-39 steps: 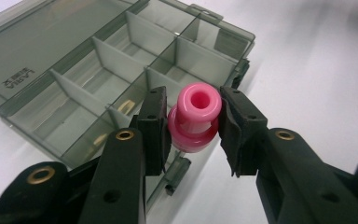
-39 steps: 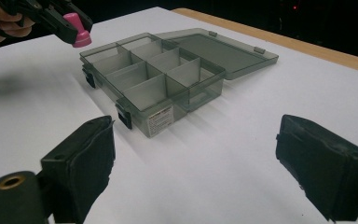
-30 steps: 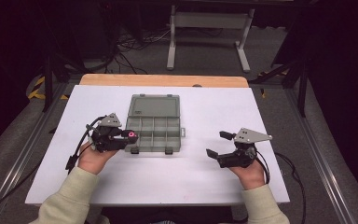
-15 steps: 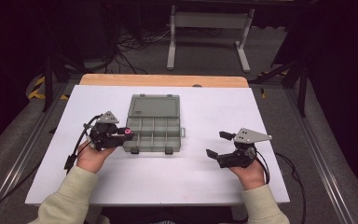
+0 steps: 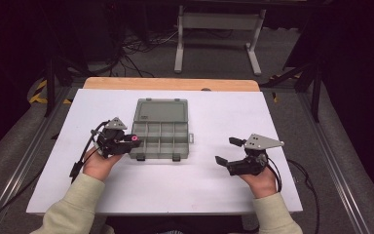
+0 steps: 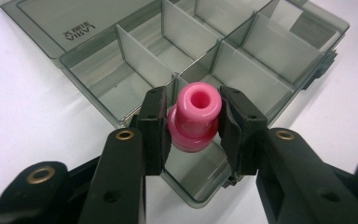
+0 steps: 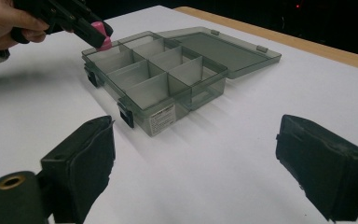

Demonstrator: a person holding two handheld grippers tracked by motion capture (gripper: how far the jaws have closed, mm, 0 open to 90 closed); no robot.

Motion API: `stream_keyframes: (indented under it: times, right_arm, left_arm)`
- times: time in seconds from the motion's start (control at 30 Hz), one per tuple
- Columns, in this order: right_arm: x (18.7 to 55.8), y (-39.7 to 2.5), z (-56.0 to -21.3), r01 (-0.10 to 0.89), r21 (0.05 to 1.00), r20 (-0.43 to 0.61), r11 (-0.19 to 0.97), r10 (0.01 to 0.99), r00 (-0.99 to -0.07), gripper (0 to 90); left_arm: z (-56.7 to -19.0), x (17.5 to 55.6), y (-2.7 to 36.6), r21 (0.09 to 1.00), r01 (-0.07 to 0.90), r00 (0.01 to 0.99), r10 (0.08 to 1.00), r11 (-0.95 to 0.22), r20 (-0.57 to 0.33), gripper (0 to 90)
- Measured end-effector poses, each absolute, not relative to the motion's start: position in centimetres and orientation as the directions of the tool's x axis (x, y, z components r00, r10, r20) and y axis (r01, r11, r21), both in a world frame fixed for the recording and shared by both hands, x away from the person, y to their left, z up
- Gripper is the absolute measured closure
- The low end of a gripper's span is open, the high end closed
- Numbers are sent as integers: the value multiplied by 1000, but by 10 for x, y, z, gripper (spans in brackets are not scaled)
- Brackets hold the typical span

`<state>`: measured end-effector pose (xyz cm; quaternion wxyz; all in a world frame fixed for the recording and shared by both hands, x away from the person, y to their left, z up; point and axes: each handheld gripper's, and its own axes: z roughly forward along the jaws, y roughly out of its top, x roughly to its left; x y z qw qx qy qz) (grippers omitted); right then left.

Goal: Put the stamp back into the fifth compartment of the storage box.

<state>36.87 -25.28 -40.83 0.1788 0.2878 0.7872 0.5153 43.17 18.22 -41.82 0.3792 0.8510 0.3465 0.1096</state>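
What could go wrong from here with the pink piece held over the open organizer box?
1. The left tongs grip the rounded pink piece only by its sides; it may slip or twist on release.
2. The piece hangs over the box's near-left corner, close to the wall and a divider, so it could land on an edge or outside.
3. The right tongs stand open, away from the box, so a push from the left tongs might slide it.

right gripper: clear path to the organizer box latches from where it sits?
Probably yes. The right gripper is open, holds nothing, and only bare white table lies between it and the box. The left gripper, holding the pink piece, works the far corner.
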Motion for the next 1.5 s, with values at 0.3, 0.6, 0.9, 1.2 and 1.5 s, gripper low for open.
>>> stream_keyframes:
  times: [0.3,0.6,0.9,1.2,1.5]
  right_arm:
    - [369,-253,-409,269,913,15,306,635,-772,123]
    - [369,-252,-409,269,913,16,307,632,-774,124]
    - [369,-252,-409,271,912,16,309,632,-775,123]
    - [369,-252,-409,271,912,18,309,630,-776,124]
    - [369,-252,-409,270,912,18,308,628,-778,123]
  left_arm:
    - [-425,435,177,702,514,739,670,-493,-70,637]
    - [-428,436,177,684,521,744,665,-511,-69,636]
    - [-431,437,176,669,534,743,664,-517,-80,636]
    - [-432,437,176,669,537,742,665,-514,-86,634]
    - [-430,436,177,670,530,750,656,-520,-83,588]
